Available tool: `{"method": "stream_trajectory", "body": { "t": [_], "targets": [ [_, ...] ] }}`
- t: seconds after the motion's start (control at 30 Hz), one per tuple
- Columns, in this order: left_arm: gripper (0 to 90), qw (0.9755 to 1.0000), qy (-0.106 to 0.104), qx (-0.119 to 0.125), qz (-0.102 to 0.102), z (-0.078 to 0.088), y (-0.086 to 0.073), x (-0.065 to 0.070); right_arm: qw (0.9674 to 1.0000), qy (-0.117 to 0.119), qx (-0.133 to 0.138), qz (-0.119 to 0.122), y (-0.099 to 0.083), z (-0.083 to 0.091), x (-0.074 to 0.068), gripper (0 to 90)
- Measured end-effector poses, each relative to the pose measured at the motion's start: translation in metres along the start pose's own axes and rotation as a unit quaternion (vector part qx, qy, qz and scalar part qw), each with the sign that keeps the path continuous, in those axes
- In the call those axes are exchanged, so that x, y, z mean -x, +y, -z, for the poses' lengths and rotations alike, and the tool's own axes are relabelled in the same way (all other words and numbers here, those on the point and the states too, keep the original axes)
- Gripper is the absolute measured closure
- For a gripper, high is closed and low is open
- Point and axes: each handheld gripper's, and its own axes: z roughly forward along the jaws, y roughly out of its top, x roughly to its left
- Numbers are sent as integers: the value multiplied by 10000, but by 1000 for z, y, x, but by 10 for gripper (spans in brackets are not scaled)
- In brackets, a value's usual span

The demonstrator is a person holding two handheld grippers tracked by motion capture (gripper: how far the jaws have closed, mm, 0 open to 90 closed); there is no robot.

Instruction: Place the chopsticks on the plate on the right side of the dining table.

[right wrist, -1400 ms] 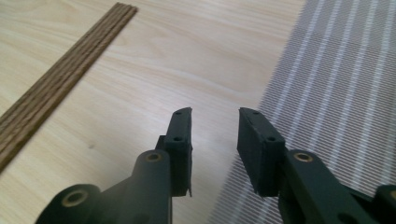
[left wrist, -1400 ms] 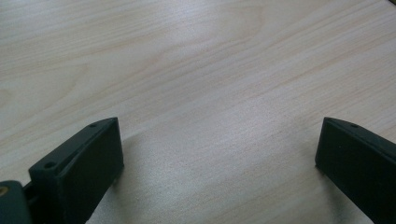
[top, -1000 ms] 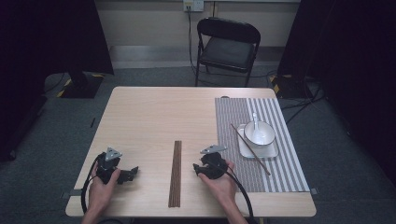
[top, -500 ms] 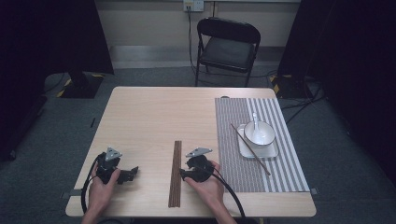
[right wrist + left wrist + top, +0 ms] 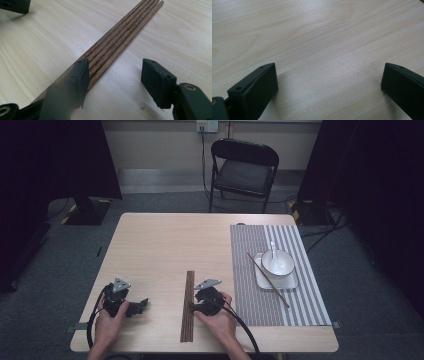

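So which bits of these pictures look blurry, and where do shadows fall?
Right gripper view: the near left jaw is soft and out of focus, while the chopsticks stay sharp. Left gripper view: a soft shadow lies on the table beside the left jaw. High view: the room around the table is dark.

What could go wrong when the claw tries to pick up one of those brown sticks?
The sticks lie packed side by side, so the right claw, open beside them, might pinch several or knock the row crooked. One claw finger already sits over the row's edge and could roll a stick away. A lifted stick could also swing into the bowl nearby.
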Motion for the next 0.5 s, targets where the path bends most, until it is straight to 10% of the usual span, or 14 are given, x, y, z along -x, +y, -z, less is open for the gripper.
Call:
{"method": "stream_trajectory", "body": {
  "t": [0.5],
  "targets": [
    [3, 10000, -1, 0, 1, 0, 0, 0, 9999, -149, -64, 60, -2, 2, 3, 405]
  ]
}}
